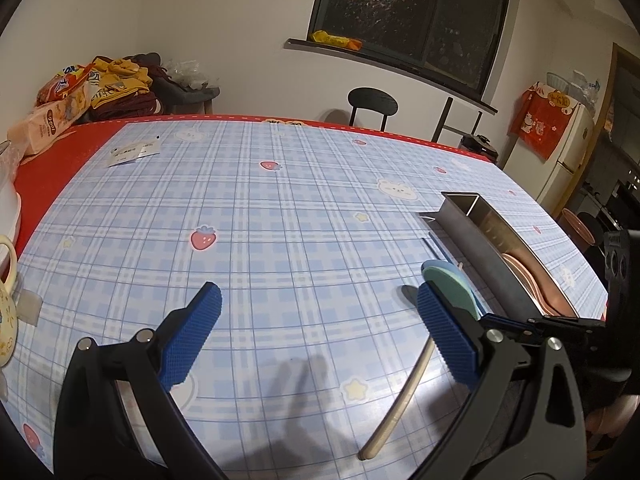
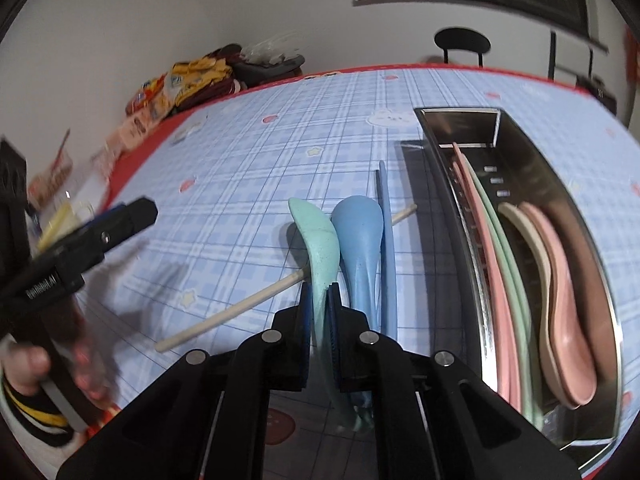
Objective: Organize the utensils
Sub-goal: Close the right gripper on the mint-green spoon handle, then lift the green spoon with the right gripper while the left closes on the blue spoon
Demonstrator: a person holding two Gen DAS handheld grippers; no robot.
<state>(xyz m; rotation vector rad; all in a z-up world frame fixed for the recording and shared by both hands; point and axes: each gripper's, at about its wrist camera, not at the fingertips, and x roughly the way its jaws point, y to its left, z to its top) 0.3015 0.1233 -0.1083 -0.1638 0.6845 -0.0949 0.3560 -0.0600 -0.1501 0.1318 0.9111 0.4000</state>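
Note:
My right gripper (image 2: 320,296) is shut on the handle of a teal spoon (image 2: 316,236), held above the checked tablecloth. A blue spoon (image 2: 358,236), a blue chopstick (image 2: 386,240) and a beige chopstick (image 2: 240,308) lie on the table beside it. A steel utensil box (image 2: 460,216) on the right holds pink and beige spoons (image 2: 560,320) and pink and green chopsticks. My left gripper (image 1: 316,312) is open and empty above the table, left of the spoons (image 1: 450,284) and the steel box (image 1: 476,236). The beige chopstick (image 1: 400,408) lies under its right finger.
Snack packets and clothes (image 1: 80,88) are piled at the far left table corner. A mug (image 1: 6,300) and a white container stand at the left edge. A black chair (image 1: 372,104) stands behind the table. A paper slip (image 1: 134,154) lies far left.

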